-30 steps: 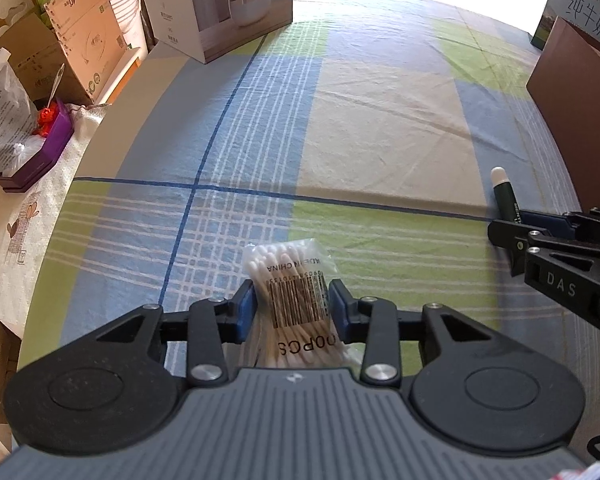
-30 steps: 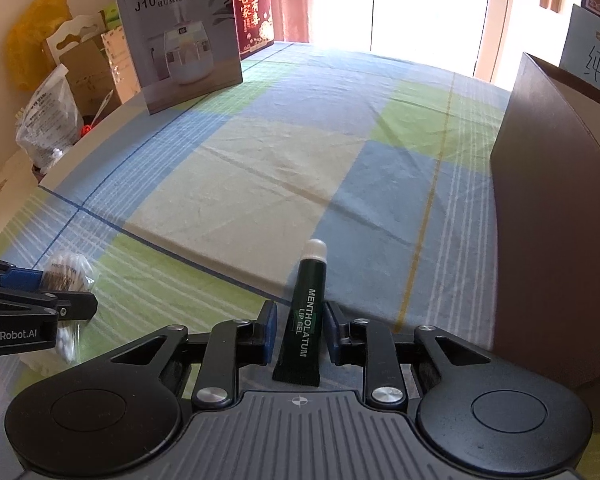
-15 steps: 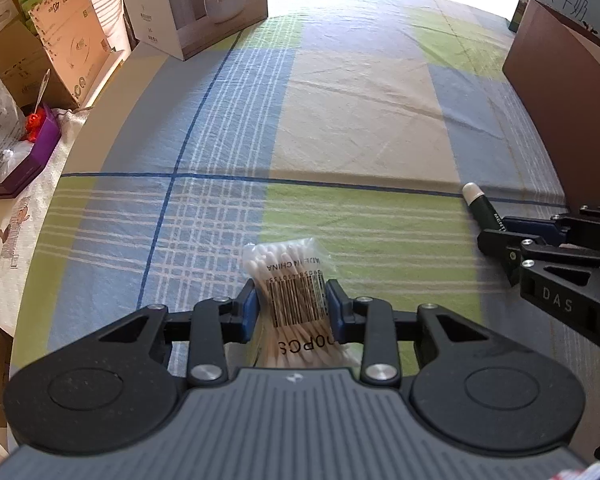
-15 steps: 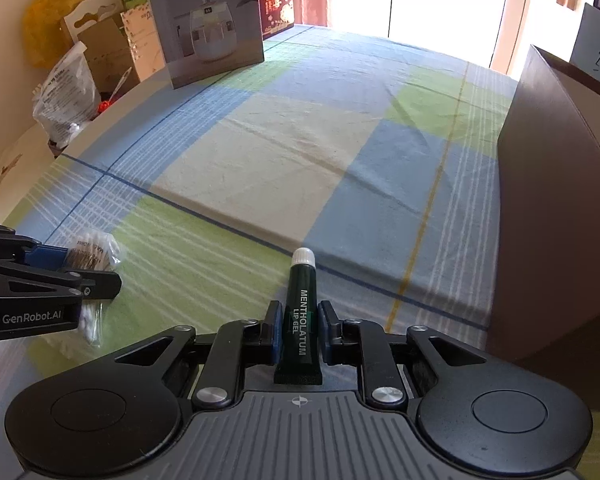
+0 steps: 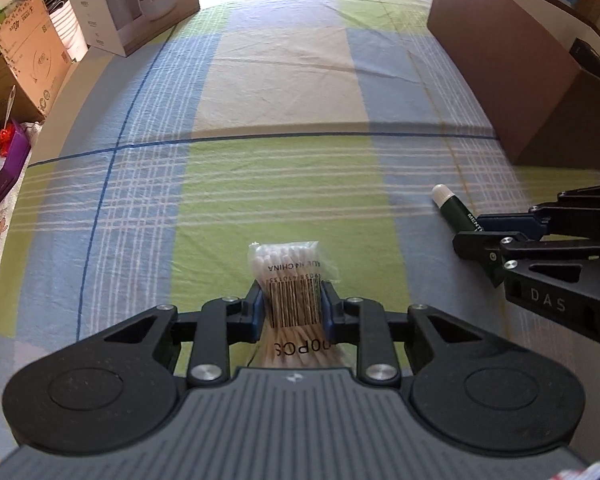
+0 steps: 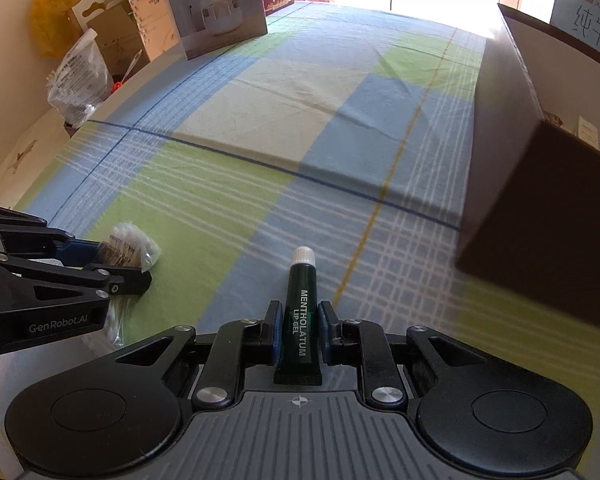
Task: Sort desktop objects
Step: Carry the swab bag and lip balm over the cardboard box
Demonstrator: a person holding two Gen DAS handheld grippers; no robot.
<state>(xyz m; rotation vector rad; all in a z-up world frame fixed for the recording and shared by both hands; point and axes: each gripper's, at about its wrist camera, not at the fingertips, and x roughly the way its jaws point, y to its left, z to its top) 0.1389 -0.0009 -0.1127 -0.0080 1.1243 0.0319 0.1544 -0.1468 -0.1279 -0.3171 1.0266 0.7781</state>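
Jaws of left gripper (image 5: 292, 312) clamp a cotton swab packet (image 5: 290, 280), its far end sticking out ahead. Right gripper (image 6: 298, 330) jaws pinch a green lip gel tube (image 6: 302, 320), cap forward. Brown box (image 6: 540, 184) ahead-right on checked surface (image 6: 260, 140).

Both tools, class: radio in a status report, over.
Left tool shut on cotton swab pack. Right tool shut on lip gel tube. Brown box ahead right. Checked cloth between bare.
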